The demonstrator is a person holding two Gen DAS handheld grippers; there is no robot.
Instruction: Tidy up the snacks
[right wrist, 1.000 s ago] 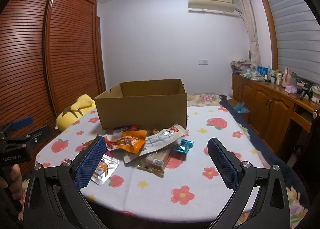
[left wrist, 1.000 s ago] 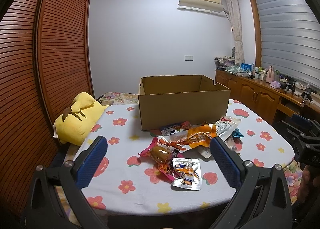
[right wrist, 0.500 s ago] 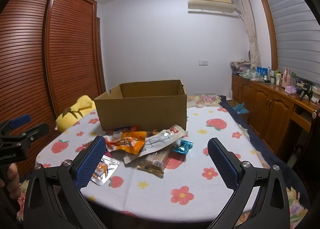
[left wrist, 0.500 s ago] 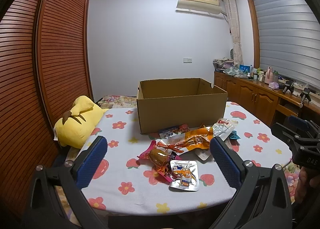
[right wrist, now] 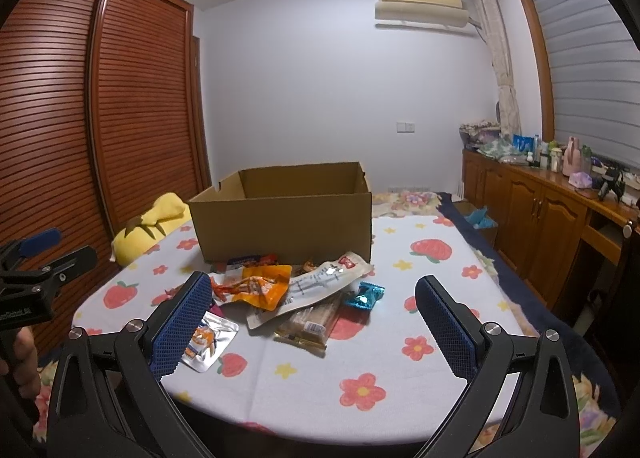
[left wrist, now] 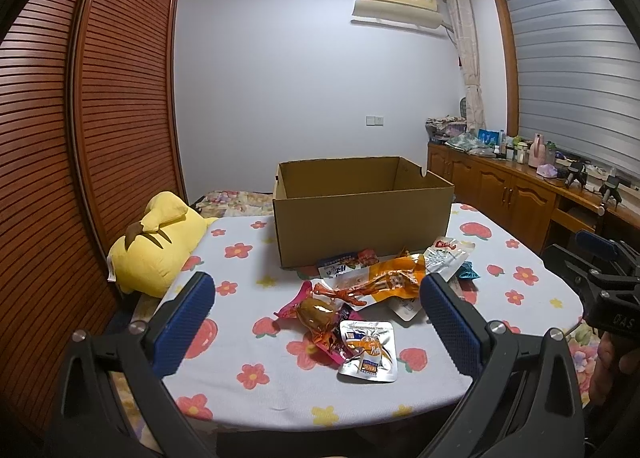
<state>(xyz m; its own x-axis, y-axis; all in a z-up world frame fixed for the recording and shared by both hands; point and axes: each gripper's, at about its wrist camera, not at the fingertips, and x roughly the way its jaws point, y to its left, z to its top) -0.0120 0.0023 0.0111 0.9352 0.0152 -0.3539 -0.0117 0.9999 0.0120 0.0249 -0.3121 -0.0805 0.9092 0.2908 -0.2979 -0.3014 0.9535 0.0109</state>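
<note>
Left wrist view showed the left gripper with its blue pads spread wide and nothing between them, held above the near edge of the flowered table. The right gripper was likewise spread and empty. The snacks lay in a loose heap just in front of the cardboard box: a silver pouch nearest, an orange packet behind it, a white wrapper, a blue candy. By the look of it no item had been picked, so the step was the approach; the next move called for lowering onto one pouch without dragging its neighbours. The box floor was hidden by its front wall, and the packet labels were too small to read
</note>
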